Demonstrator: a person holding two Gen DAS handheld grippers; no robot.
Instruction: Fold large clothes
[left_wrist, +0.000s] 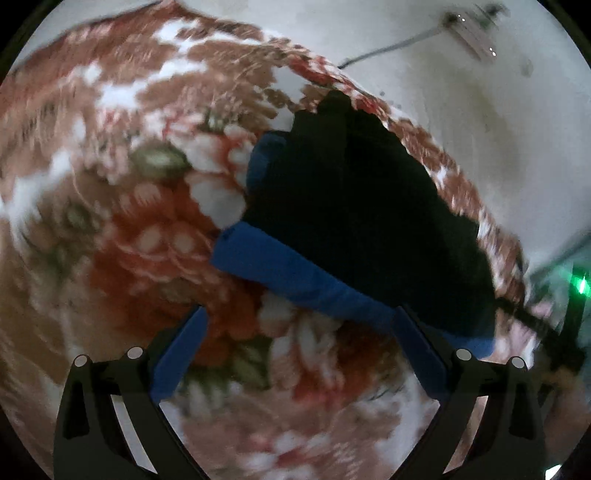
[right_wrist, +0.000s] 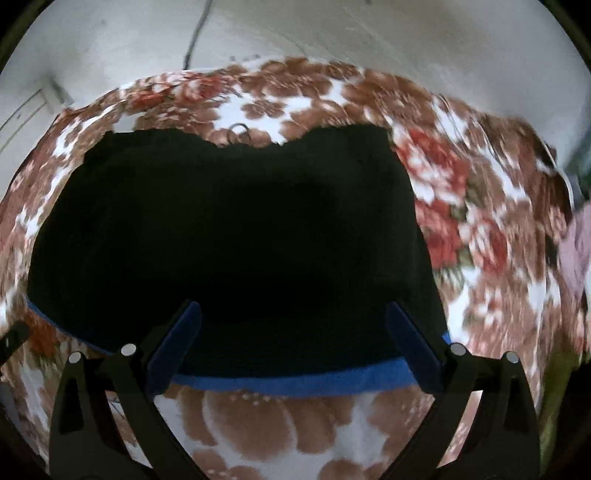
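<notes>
Lying flat on a floral bedsheet (right_wrist: 461, 206), the black garment with a blue hem (right_wrist: 229, 229) fills the middle of the right wrist view, its blue band running along the lower edge just above the bottom of the frame. The right gripper (right_wrist: 293, 314) hangs over that hem with its blue-padded fingers (right_wrist: 177, 343) spread wide apart, grasping nothing; both tips overlap the dark cloth in the picture, though whether they touch it cannot be told.

From the left wrist view, which is blurred, the same garment (left_wrist: 362, 206) sits in the centre and right of the frame, its blue edge slanting from mid-frame down toward the lower right. The left gripper (left_wrist: 299, 317) is likewise released, fingers (left_wrist: 177, 362) held wide, the right-hand one crossing the blue band in the picture while the left-hand one lies over bare floral sheet (left_wrist: 129, 229).

A pale wall (left_wrist: 461, 110) occupies the upper right there, with a thin cable (left_wrist: 384, 50) running across it. A pinkish cloth (right_wrist: 576, 251) shows at the right edge of the right wrist view.
</notes>
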